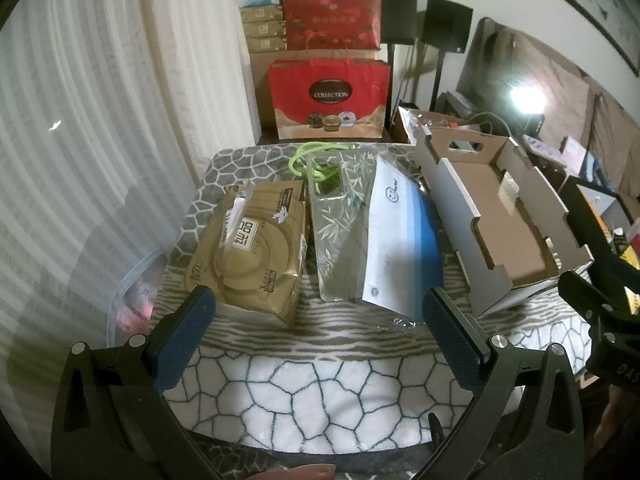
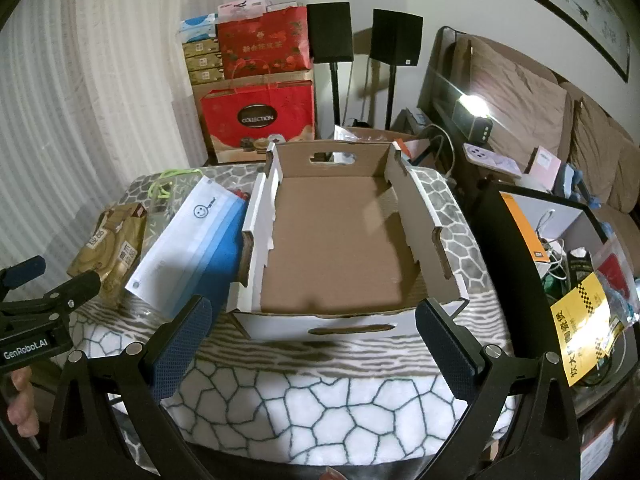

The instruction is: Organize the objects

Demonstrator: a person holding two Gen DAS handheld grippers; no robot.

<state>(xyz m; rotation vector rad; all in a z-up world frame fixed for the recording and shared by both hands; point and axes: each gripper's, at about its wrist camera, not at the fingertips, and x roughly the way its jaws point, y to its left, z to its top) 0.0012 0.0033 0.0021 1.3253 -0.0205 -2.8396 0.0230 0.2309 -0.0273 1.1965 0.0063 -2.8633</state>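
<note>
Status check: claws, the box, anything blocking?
Both claws open, left, right. Cardboard box empty. Tissue pack, mask pack beside it. Nothing blocking.

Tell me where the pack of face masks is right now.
The mask pack lies on the patterned table cover, mid-table in the left wrist view, between the clear bamboo-print phone case on its left and the empty cardboard box on its right.

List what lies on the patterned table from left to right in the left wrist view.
Gold-brown plastic tissue pack → clear phone case printed with bamboo leaves → white and blue bagged mask pack with a smiley face → empty open white cardboard box with brown inside.
</note>
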